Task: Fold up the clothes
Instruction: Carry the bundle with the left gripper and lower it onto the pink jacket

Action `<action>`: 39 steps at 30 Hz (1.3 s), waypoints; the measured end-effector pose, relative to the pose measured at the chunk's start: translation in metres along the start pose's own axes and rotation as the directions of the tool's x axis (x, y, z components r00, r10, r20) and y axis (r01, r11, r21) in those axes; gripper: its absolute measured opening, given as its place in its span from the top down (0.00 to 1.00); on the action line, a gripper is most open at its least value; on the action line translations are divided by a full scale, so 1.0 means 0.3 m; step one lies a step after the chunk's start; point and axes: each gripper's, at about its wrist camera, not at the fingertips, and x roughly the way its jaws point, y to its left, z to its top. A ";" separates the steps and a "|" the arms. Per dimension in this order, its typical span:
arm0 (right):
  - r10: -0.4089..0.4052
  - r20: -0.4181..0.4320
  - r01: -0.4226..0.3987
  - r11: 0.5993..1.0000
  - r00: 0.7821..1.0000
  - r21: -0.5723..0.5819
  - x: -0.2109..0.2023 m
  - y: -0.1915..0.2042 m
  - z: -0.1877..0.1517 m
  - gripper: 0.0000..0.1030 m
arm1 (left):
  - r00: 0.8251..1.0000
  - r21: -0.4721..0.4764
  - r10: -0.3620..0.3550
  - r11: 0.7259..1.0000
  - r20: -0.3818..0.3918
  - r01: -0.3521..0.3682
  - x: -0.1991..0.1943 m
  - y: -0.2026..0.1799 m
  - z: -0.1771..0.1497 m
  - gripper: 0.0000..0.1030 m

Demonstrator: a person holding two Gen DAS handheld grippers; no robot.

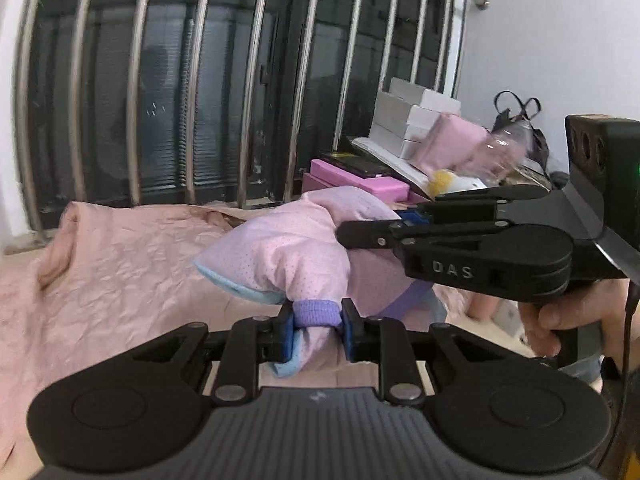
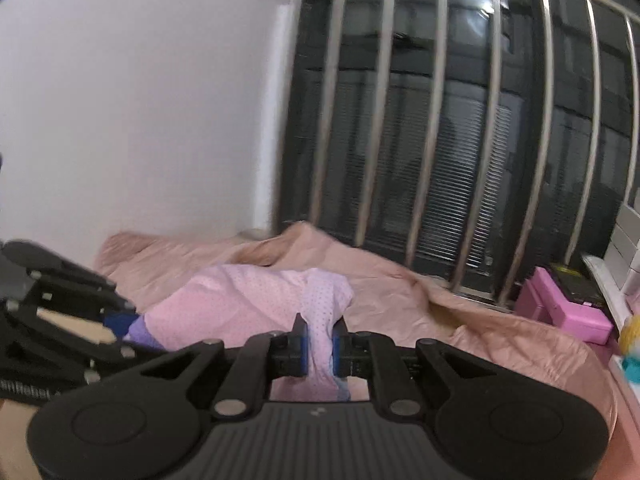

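Observation:
A small pink dotted garment (image 1: 288, 248) with a purple elastic band and light blue trim hangs bunched between both grippers, lifted off the pink sheet (image 1: 120, 264). My left gripper (image 1: 318, 320) is shut on its purple band. My right gripper (image 2: 320, 340) is shut on a fold of the same pink garment (image 2: 240, 300). In the left wrist view the right gripper (image 1: 404, 222) reaches in from the right, held by a person's hand (image 1: 560, 316), its tips buried in the cloth. The left gripper (image 2: 116, 316) shows at the left edge of the right wrist view.
A crumpled pink sheet (image 2: 460, 312) covers the bed. Behind it runs a steel railing (image 1: 192, 100) before a dark window. To the right lie pink boxes (image 1: 360, 180), stacked white boxes (image 1: 408, 120), a pink bag (image 1: 452, 140) and a dark handbag (image 1: 520, 120). A white wall (image 2: 140, 100) stands left.

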 end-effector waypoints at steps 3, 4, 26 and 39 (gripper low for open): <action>-0.033 -0.039 0.034 0.999 0.999 0.029 0.160 -0.130 0.086 0.90 | 0.999 -0.021 0.020 1.000 -0.036 -0.020 0.176 0.066 0.087 0.79; -0.042 -0.056 0.043 0.999 0.998 0.033 0.222 -0.172 0.103 0.90 | 0.998 -0.017 0.027 0.999 -0.049 -0.028 0.235 0.086 0.104 0.79; -0.111 -0.244 0.165 0.962 0.963 0.216 0.785 -0.510 -0.164 0.72 | 0.962 -0.165 0.046 0.982 -0.270 -0.093 0.724 0.464 -0.023 0.53; -0.005 -0.349 0.108 0.955 0.937 0.276 0.760 -0.467 -0.335 0.95 | 0.940 -0.242 -0.012 0.967 -0.342 -0.076 0.755 0.417 -0.137 0.99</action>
